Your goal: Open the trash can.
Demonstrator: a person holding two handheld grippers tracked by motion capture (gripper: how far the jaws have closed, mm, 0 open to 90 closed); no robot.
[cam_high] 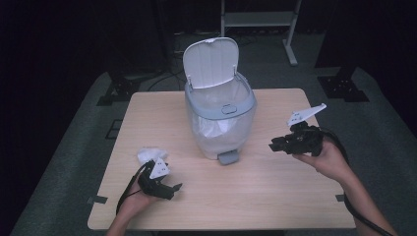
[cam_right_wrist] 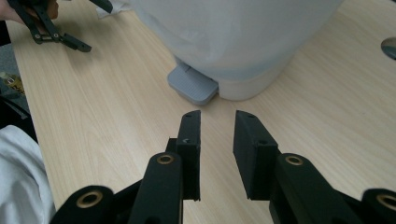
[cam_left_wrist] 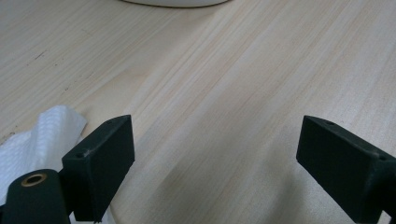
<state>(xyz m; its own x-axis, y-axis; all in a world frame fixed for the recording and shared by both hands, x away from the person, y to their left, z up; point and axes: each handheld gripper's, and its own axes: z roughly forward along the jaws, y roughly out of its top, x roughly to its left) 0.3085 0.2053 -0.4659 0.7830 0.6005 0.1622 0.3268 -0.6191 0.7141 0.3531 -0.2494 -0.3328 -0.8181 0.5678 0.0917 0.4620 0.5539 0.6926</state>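
Starting on the left, my left claw (cam_high: 169, 188) rests low on the table (cam_high: 275, 196) with its jaws spread wide and nothing between them. The crumpled paper tissue (cam_high: 150, 154) lies just behind and to the outer side of that claw; in the left gripper view it (cam_left_wrist: 42, 135) sits beside the left-hand jaw, outside the gap, not in it. So the tissue is off to the side of the jaws rather than ahead of them, and I'd judge the claw has to swing toward it before closing.

Further right stands the pedal bin (cam_high: 220, 115), lid up, its grey foot pedal (cam_high: 228, 158) facing me.

My right claw (cam_high: 275, 145) hovers beyond the bin, jaws parted a little and empty, aimed at the pedal (cam_right_wrist: 194, 86), which lies straight ahead of the tips. The left claw is by far the nearer to the tissue.
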